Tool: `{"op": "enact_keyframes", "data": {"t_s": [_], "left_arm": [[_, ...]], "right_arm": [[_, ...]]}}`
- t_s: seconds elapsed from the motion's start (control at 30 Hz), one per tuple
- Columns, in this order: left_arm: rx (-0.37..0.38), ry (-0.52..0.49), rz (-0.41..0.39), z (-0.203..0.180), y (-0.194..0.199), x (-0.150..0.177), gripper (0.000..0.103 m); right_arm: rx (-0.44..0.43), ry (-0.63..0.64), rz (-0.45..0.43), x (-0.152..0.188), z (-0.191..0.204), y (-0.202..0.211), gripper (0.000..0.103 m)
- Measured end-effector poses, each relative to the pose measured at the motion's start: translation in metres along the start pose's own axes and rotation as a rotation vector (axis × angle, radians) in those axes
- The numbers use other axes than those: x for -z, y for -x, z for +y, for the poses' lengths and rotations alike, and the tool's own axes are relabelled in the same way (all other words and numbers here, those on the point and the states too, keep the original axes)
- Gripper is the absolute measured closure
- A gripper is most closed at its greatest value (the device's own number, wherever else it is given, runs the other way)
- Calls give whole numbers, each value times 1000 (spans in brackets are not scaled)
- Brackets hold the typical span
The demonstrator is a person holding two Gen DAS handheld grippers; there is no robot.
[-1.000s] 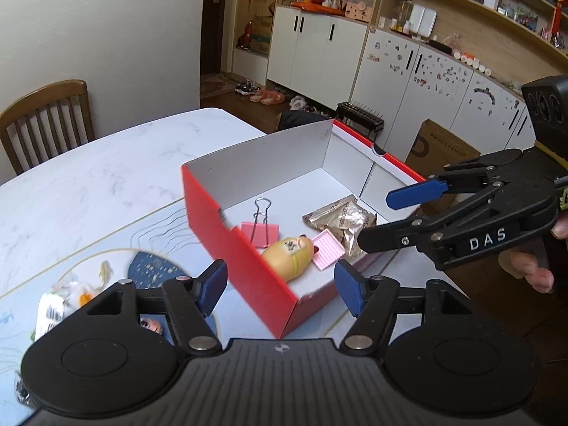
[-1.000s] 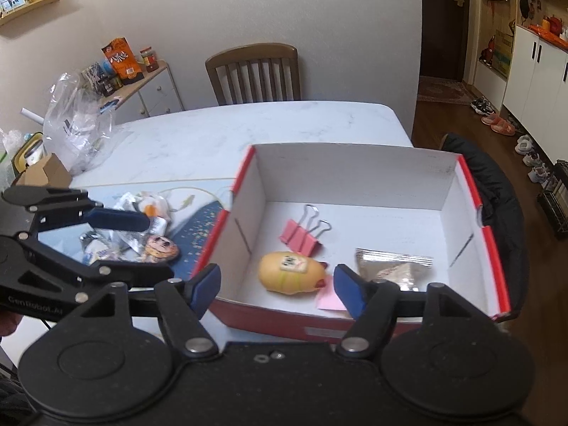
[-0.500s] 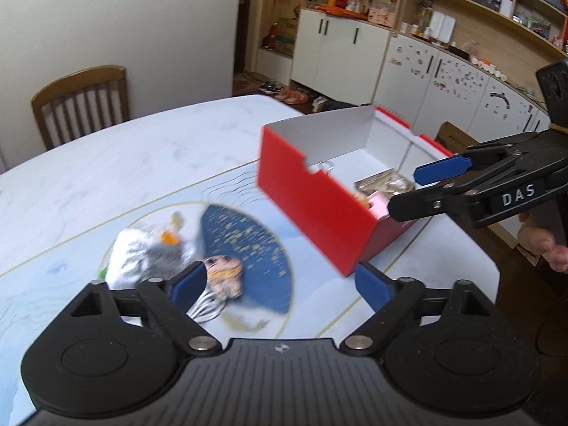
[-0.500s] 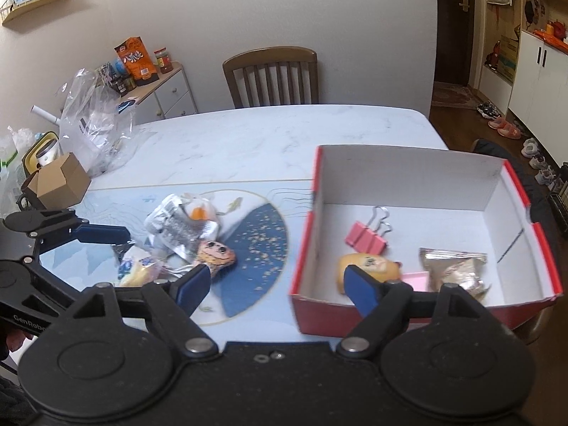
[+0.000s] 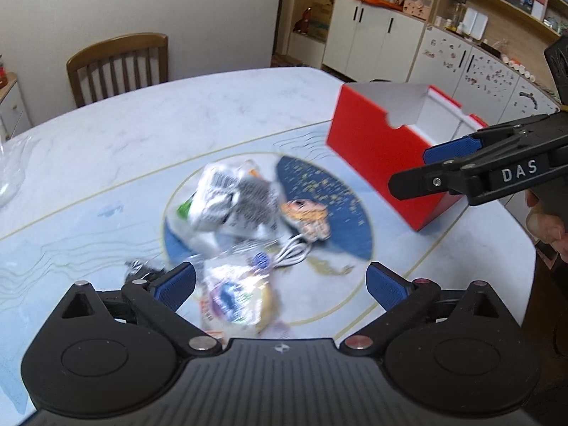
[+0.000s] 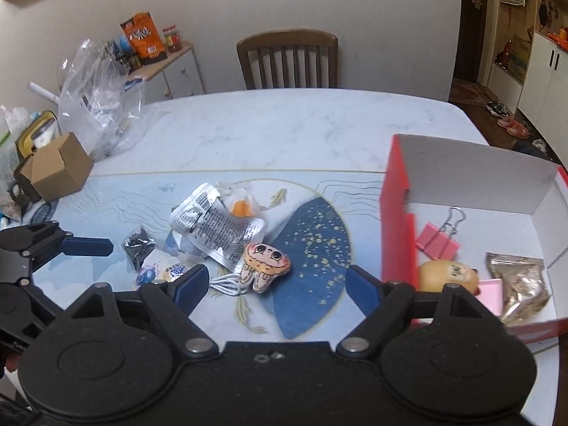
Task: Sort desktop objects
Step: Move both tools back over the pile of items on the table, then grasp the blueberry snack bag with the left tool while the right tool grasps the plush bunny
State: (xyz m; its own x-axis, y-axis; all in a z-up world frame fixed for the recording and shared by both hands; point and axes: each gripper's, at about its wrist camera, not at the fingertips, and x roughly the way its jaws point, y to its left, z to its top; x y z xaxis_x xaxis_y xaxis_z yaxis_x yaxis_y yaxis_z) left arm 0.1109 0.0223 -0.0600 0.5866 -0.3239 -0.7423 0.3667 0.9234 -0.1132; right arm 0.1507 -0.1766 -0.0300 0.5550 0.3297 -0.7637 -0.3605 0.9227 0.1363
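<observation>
A pile lies on the blue round mat: a silver foil packet [image 6: 216, 227], a cartoon tooth toy [image 6: 264, 266], a white cable [image 6: 227, 284], a small black packet [image 6: 136, 246] and a colourful snack bag [image 5: 234, 298]. My left gripper [image 5: 280, 280] hovers over the snack bag, its jaws opening with nothing gripped. My right gripper [image 6: 277, 284] hangs above the tooth toy, jaws also opening and empty. To the right stands the red box [image 6: 394, 213]. It holds a pink binder clip [image 6: 436, 245], a yellow toy [image 6: 443, 277] and a gold snack pack [image 6: 518, 284].
A wooden chair [image 6: 287, 58] stands at the table's far side. A cardboard box [image 6: 53, 167] and a clear plastic bag [image 6: 99, 106] sit at the far left. The table's edge runs just right of the red box, with white cabinets [image 5: 372, 39] beyond.
Both grippers have swung left, from over the red box to above the pile on the mat. Both pairs of jaws have spread wider.
</observation>
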Motion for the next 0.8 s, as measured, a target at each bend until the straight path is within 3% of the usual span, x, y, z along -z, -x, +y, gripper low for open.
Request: {"op": "enact_keyframes", "data": {"t_s": [0.37,0.8], "left_arm": [[-20,-6,42,21,-29,16,0],[-42,-30,66,19,-49,19,0]], "right_arm": [[32,18,55,-3,22,-57,19],[75,-17,116,-4,15,-108,27]]}}
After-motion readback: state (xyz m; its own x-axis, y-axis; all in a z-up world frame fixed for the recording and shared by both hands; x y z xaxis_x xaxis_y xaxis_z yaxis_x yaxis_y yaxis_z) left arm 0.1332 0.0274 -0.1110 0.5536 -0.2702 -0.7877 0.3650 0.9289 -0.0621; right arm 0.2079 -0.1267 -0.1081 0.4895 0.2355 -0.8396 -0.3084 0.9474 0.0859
